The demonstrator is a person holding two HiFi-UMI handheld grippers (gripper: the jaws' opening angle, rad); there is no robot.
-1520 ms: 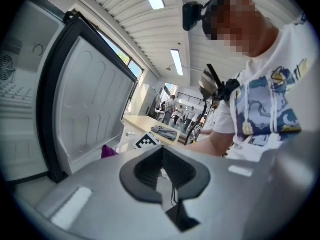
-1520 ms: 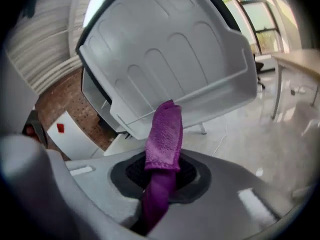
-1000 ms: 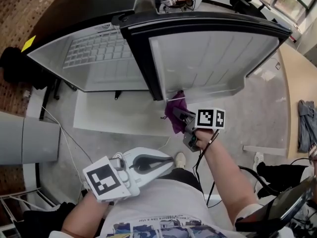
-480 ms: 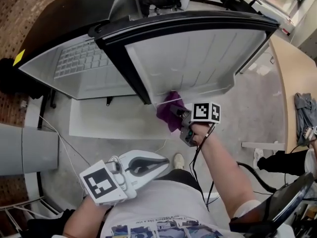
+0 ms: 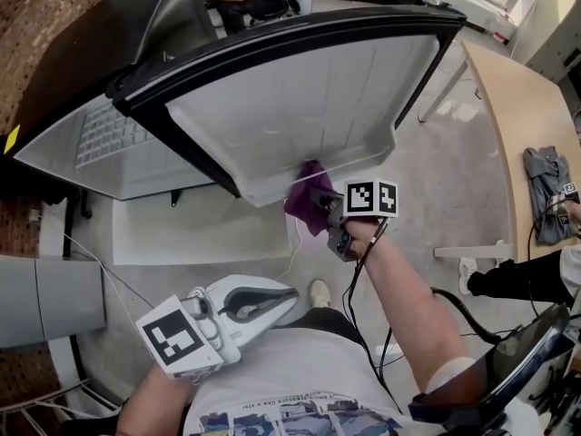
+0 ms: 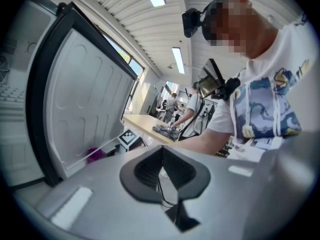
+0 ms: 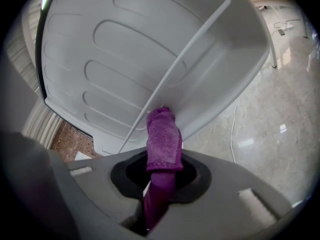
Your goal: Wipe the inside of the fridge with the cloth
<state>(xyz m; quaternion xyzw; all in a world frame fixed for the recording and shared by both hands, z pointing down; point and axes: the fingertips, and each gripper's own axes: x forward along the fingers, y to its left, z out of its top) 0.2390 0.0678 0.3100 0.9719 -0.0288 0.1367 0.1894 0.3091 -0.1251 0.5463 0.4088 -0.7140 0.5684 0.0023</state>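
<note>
The fridge door (image 5: 300, 107) stands open, its white ribbed inner liner (image 7: 130, 64) facing me, with a thin rail (image 7: 175, 69) across its lower shelf. My right gripper (image 5: 320, 209) is shut on a purple cloth (image 5: 305, 198), whose free end (image 7: 162, 134) presses against the bottom lip of the door shelf. The cloth (image 6: 93, 153) shows small at the door's lower corner in the left gripper view. My left gripper (image 5: 289, 294) hangs low near my body, shut, with nothing in it, well away from the fridge.
The fridge cabinet (image 5: 100, 143) lies to the left of the door. A cable (image 5: 290, 243) trails on the grey floor. A wooden table (image 5: 517, 125) with a grey garment (image 5: 543, 193) stands at right. People (image 6: 172, 106) are in the background.
My right gripper with the cloth has moved up against the door shelf's lower lip. The head view has swung, so the door looks wider and shifted left. The left gripper stays low.
</note>
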